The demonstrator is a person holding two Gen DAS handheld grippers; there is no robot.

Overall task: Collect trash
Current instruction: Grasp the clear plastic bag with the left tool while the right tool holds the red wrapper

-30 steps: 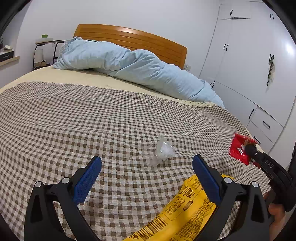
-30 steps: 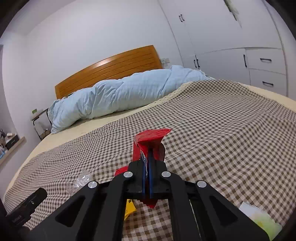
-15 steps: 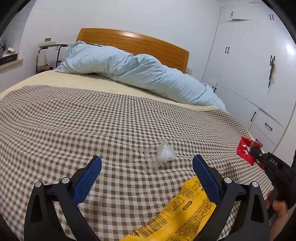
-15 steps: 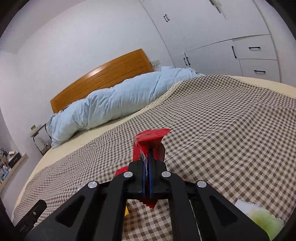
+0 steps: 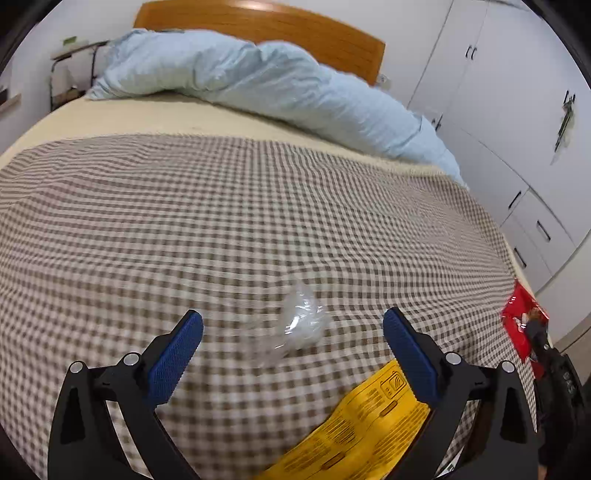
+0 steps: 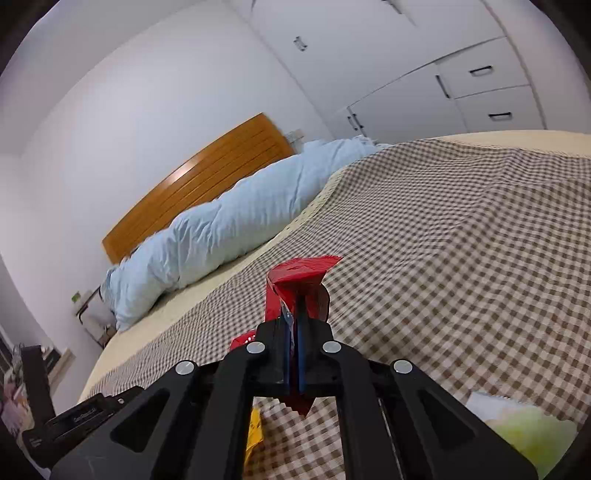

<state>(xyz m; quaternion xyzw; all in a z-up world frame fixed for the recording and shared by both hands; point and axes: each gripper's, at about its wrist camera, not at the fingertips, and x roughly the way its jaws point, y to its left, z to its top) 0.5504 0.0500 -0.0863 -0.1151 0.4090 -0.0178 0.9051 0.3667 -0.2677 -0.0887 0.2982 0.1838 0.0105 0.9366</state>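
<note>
Since a second ago the left tool point(image 5: 293, 334) has come forward over the bed point(image 5: 184, 206), so the crumpled clear plastic point(image 5: 295, 325) that lay ahead of its fingers now sits level with the blue pads point(image 5: 177, 354), between them but touching neither. The right tool's view has rolled, and the bed now slants across it.

Left tool: its jaws stand wide apart, holding nothing. The clear plastic rests on the brown checked bedspread point(image 5: 221, 229), nearer the right pad than the left. Just below that pad, a yellow printed wrapper point(image 5: 354, 432) lies flat on the bedspread, partly hidden behind the tool's right finger.

Right tool point(image 6: 293, 325): its jaws are pressed together on a red wrapper point(image 6: 295, 277), which sticks up past the fingertips and hangs a little below them, clear of the bedspread. In the left wrist view the same red wrapper point(image 5: 519, 317) shows at the bed's right edge, well apart from the clear plastic. A pale green and white scrap point(image 6: 524, 432) lies on the bedspread at the lower right of the right tool.

Beyond the bedspread, a light blue duvet point(image 5: 266, 85) is bunched along the wooden headboard point(image 5: 295, 33), with white wardrobes point(image 5: 517, 92) to the right of the bed.
</note>
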